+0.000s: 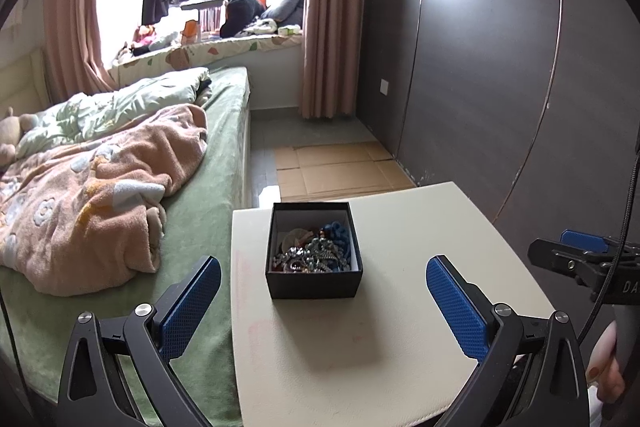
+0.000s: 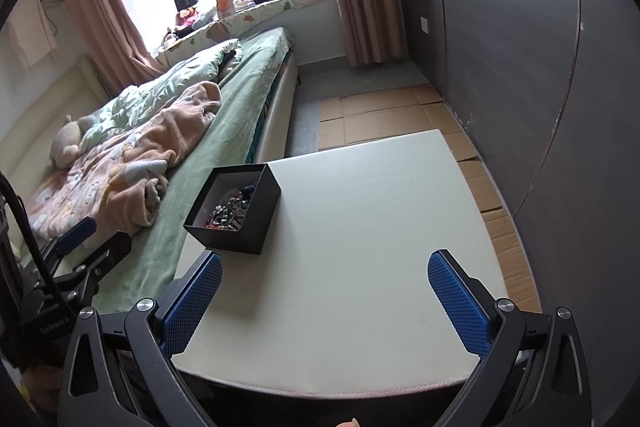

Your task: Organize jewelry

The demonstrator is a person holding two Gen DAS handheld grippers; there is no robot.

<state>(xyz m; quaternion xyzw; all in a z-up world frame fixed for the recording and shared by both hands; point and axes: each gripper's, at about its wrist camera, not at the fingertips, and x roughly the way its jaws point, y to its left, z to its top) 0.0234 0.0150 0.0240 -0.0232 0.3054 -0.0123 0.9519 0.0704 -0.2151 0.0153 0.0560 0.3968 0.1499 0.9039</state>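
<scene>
At the far left a bed (image 1: 120, 155) is seen, covered by a pink blanket (image 1: 100, 195). Beside it a white table (image 1: 400, 327) is placed, and on it, toward its left side, stands an open black box (image 1: 314, 281) filled with tangled jewelry (image 1: 316, 253). The left gripper (image 1: 323, 301) is held wide apart and empty, just short of the box. The right gripper (image 2: 325, 301) is likewise spread wide over bare tabletop, nothing being gripped.
</scene>
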